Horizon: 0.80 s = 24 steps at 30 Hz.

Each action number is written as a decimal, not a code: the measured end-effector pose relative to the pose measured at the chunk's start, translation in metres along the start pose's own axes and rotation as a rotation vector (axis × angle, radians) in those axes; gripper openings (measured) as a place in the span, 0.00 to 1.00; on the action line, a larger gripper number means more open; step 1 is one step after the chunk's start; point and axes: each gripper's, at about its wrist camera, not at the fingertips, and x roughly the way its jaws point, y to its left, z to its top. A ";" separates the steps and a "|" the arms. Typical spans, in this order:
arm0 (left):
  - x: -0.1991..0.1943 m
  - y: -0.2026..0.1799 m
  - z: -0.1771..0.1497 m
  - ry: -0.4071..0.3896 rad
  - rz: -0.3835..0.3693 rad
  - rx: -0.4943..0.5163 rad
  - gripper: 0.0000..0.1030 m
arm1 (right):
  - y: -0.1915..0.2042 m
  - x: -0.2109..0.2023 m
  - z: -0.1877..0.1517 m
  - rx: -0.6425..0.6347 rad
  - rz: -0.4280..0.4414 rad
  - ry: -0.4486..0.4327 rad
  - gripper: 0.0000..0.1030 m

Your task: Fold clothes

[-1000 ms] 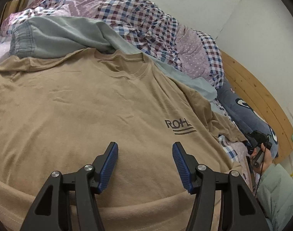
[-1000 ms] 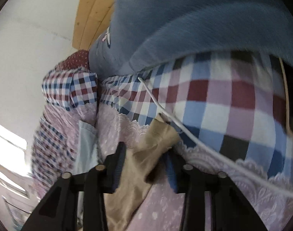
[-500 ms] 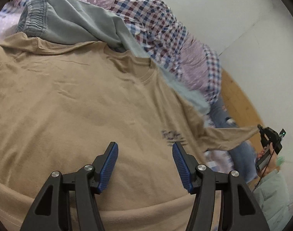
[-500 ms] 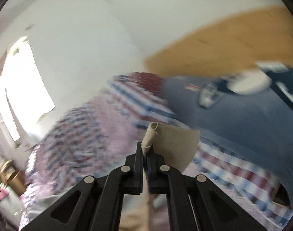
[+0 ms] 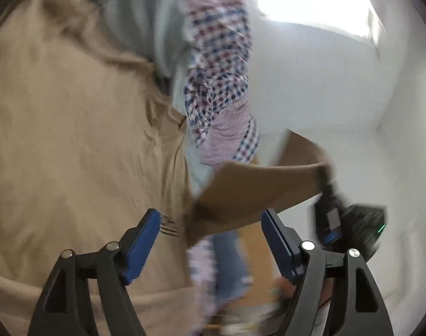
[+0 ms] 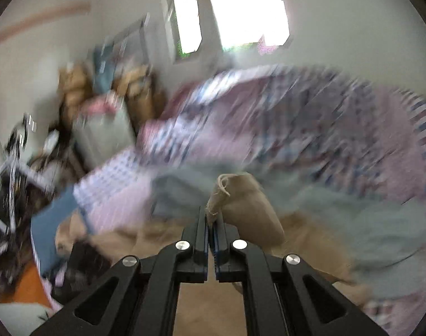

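Sleeve [image 6: 249, 207] pinched in your right gripper [image 6: 211, 224], lifted over the tan shirt [image 5: 72, 140].
Your left gripper [image 5: 210, 240] points level, jaws opening, nothing between.

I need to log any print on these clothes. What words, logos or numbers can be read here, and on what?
Tan T-shirt: dark chest print with lines under it, partly hidden behind a blue finger pad and too blurred to read.
Nothing else in either view carries readable text.

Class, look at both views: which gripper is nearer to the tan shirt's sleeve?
Right. The right gripper is shut on the sleeve, lifting it; the left gripper, jaws opening with nothing between them, hovers over the shirt's body.
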 end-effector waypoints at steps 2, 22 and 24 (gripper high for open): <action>-0.010 0.014 0.008 -0.023 -0.022 -0.077 0.75 | 0.021 0.043 -0.022 -0.029 -0.002 0.104 0.01; 0.003 0.019 0.027 -0.055 0.263 0.011 0.61 | 0.005 0.042 -0.121 -0.022 -0.006 0.208 0.46; 0.005 0.021 0.025 -0.061 0.316 0.025 0.48 | -0.026 0.016 -0.132 0.013 -0.059 0.164 0.46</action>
